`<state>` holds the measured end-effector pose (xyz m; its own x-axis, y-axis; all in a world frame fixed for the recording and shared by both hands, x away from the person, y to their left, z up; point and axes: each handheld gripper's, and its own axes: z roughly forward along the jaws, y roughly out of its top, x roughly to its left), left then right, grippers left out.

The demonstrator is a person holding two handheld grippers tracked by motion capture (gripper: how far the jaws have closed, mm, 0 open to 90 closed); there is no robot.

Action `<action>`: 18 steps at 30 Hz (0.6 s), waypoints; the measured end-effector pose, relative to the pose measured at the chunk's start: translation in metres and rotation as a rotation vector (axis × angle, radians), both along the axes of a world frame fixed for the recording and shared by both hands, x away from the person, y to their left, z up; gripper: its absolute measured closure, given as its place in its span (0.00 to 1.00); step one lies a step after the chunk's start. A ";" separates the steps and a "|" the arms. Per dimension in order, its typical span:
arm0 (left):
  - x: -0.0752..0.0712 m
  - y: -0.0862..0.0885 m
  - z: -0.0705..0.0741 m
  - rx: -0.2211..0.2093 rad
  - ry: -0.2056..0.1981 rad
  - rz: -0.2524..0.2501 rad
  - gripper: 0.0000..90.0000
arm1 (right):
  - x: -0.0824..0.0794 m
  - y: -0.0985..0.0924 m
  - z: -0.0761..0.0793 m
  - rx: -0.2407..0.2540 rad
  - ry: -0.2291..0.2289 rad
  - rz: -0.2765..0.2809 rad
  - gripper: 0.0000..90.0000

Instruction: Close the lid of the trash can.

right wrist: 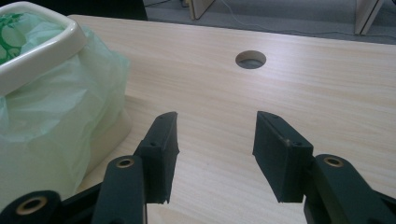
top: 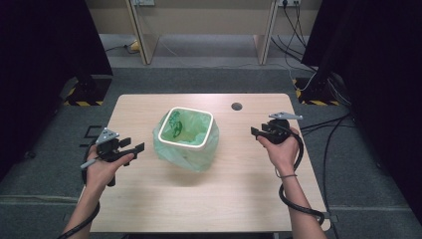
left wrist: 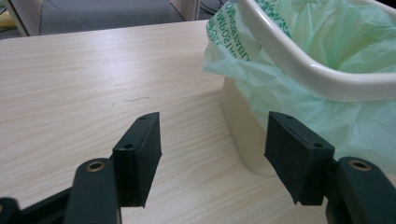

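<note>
Nearest the person, two forearms come in over the front edge of the pale wood-grain table (top: pixel 164 209), each hand carrying a black two-jaw gripper. The left gripper (top: pixel 135 148) sits near the table's left edge, its fingers (left wrist: pixel 137 156) spread apart with nothing between them, aimed at the bin's lower side. In the left gripper view the bin's cream wall and the hanging bag stand just beyond the right finger, not touching it.

The right gripper (top: pixel 255 131) is held on the other side, well apart from the bin, its fingers (right wrist: pixel 161 154) likewise released and empty, with bare table between them.

Between the two grippers, at the middle of the table, stands the cream plastic waste bin with a rounded square rim (top: pixel 188 141). A thin pale green plastic bag with green print (top: pixel 191 157) lines it and is folded out over the rim, draping loosely down the sides to the table.

Farther back, a small round cable hole (top: pixel 237 106) is cut into the table behind and to the right of the bin. Beyond the table lie grey floor (top: pixel 209 74), loose black cables (top: pixel 298 30) and the legs of a light wooden desk (top: pixel 139 35).
</note>
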<state>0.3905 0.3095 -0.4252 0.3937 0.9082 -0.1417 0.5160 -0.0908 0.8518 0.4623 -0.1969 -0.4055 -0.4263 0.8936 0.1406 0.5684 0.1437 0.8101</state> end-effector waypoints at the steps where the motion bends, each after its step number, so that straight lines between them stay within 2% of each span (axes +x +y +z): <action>1: -0.001 0.001 -0.001 -0.001 0.001 0.001 0.39 | -0.001 -0.001 -0.001 0.003 0.001 -0.003 0.55; 10: -0.005 0.008 -0.013 0.003 0.026 0.012 0.39 | -0.006 -0.016 -0.012 0.001 0.014 -0.032 0.55; 18: -0.007 0.011 -0.018 0.004 0.028 0.014 0.39 | -0.011 -0.026 -0.018 0.005 0.005 -0.053 0.55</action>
<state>0.3834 0.3206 -0.4436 0.3767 0.9142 -0.1492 0.5412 -0.0865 0.8364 0.4508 -0.2226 -0.4232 -0.3782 0.9139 0.1474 0.5788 0.1092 0.8081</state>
